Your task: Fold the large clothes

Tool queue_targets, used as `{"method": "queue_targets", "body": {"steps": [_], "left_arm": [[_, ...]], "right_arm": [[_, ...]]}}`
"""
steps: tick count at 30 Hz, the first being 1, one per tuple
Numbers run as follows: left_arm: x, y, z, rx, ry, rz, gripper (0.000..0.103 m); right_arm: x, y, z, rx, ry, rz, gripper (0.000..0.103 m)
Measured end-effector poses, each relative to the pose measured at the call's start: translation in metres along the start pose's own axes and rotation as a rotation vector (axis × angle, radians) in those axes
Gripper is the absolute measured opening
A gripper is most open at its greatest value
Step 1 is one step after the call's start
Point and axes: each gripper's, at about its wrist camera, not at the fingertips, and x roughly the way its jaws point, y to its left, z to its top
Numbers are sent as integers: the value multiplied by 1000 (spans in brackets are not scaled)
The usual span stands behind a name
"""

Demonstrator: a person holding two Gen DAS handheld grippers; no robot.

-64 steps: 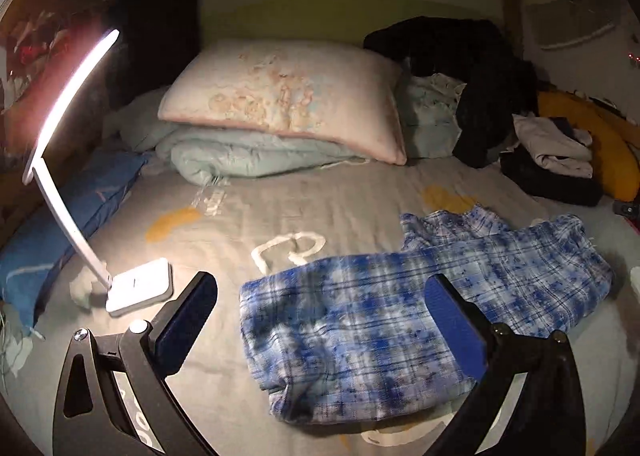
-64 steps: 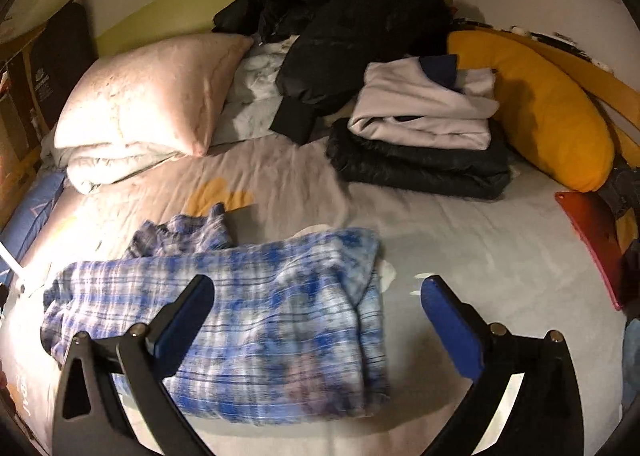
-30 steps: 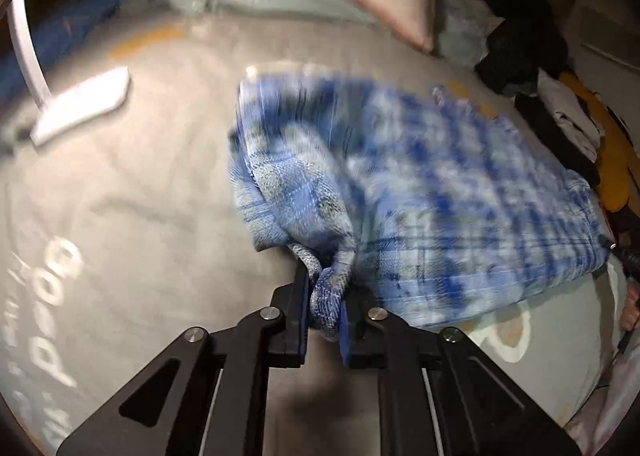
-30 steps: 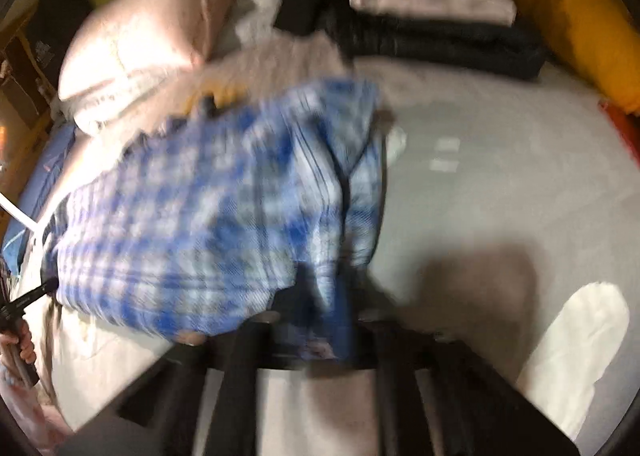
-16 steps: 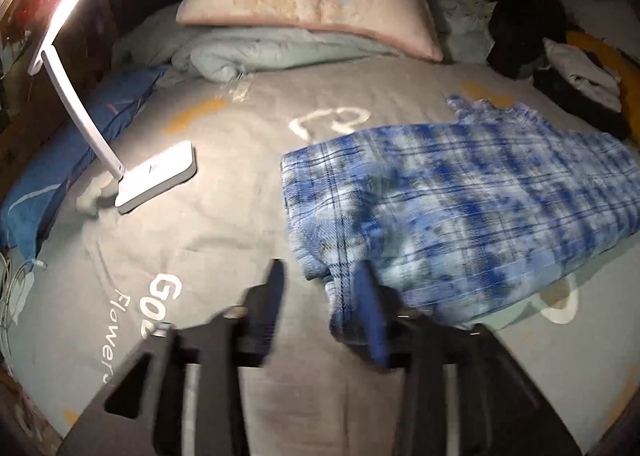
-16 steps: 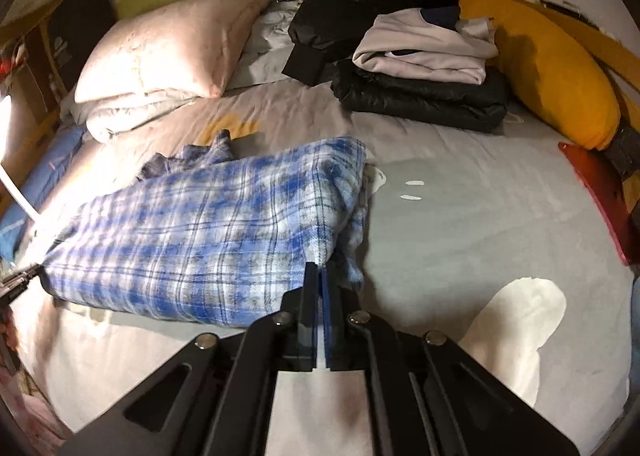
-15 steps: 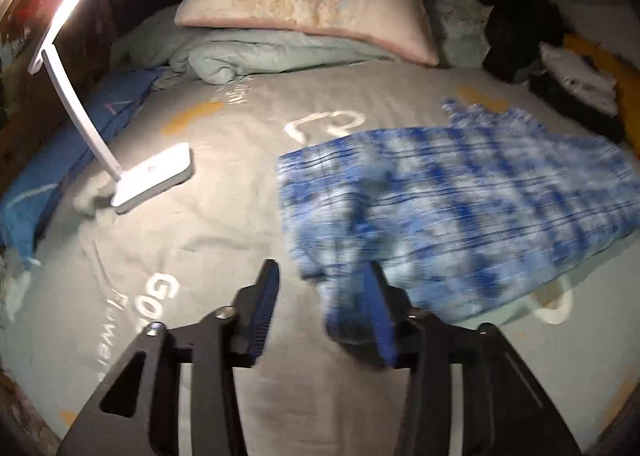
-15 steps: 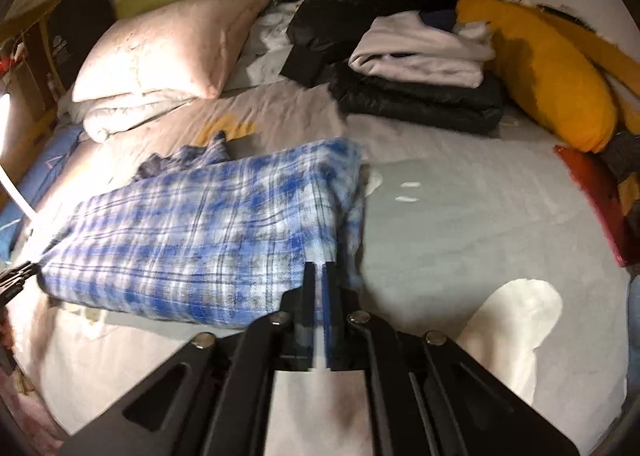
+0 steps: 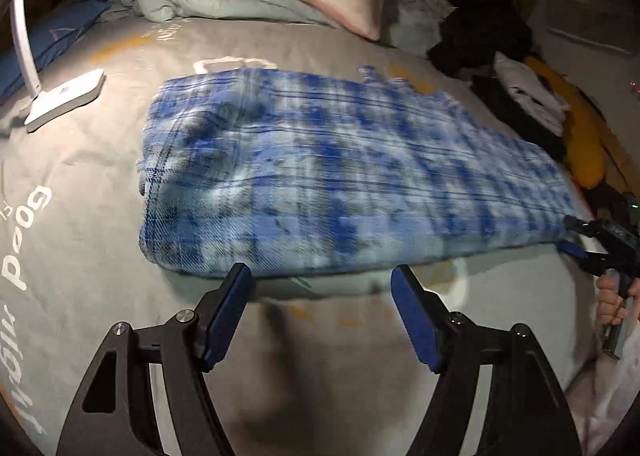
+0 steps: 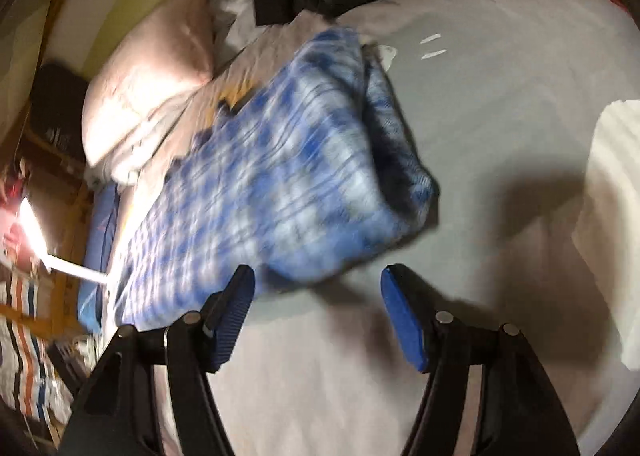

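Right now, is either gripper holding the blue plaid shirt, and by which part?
Nothing is held. The left gripper and right gripper have just been opening, empty, with the plaid shirt lying beyond them.

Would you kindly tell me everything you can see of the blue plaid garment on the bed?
The blue plaid garment is a soft, flannel-looking cloth in blue, white and dark checks. It lies folded into a long band on the grey bed sheet, several layers thick at its rolled ends, with a ragged bit poking out along its far edge. Neither hand-held gripper holds it: the left hand-held gripper and the right hand-held gripper have just been opening, with nothing between their jaws, just short of its near edge.
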Motion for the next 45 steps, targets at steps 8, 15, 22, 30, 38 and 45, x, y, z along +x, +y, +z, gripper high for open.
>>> {"method": "queue_targets", "body": {"steps": [8, 15, 22, 30, 38, 45], "left_arm": [[6, -2, 7, -9, -17, 1, 73], [-21, -30, -1, 98, -80, -1, 73], [-31, -46, -2, 235, -129, 86, 75], [-18, -7, 9, 6, -69, 17, 75], [10, 25, -3, -259, 76, -98, 81], [27, 35, 10, -324, 22, -148, 102]], "right_arm": [[16, 39, 19, -203, -102, -220, 12], [-58, 102, -15, -373, -280, -246, 8], [-7, 39, -6, -186, 26, -314, 10], [-10, 54, -18, -327, 7, -381, 13], [-21, 33, -14, -283, 17, -350, 20], [-15, 39, -19, -341, 16, -373, 20]]}}
